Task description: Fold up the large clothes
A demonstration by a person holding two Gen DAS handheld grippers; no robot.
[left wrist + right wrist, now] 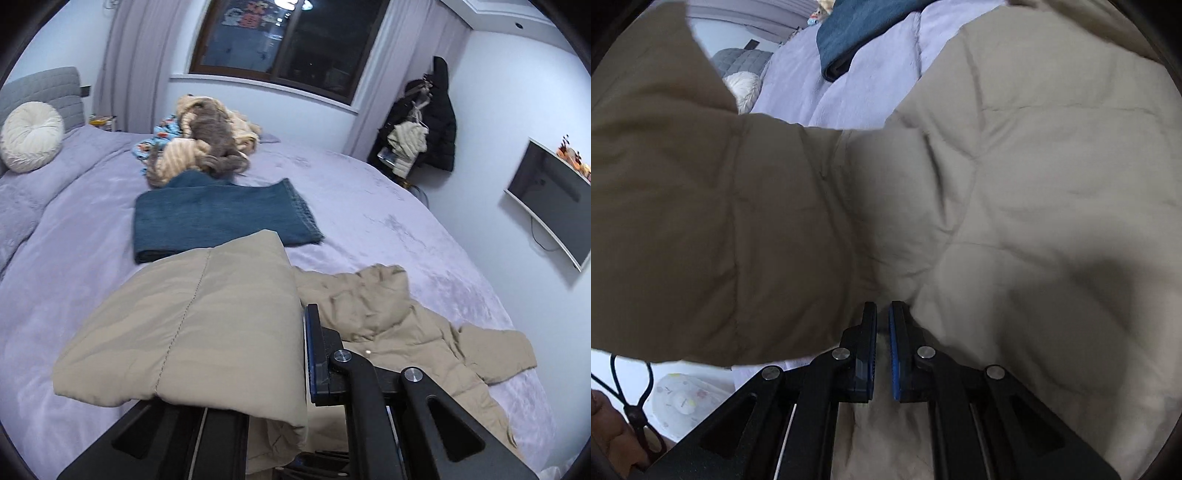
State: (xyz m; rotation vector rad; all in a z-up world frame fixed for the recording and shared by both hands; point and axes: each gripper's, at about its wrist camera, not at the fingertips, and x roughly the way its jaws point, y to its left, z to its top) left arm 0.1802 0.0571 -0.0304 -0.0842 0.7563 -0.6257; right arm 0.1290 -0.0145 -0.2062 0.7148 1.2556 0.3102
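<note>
Risk: puffy beige jacket point(207, 317) slipping from left gripper point(295, 354), clamped on lifted flap. Right gripper point(882, 325) jaws nearly closed, grasp unclear; fold may spring open.

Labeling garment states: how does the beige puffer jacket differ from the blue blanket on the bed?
The beige puffer jacket lies crumpled and half spread, with one part lifted over the left tool; the blue blanket is folded into a flat rectangle. The jacket is quilted and smooth; the blanket looks knitted, with a fringed edge. The jacket is nearer, the blanket farther up. Both rest on the lavender bedspread.
</note>
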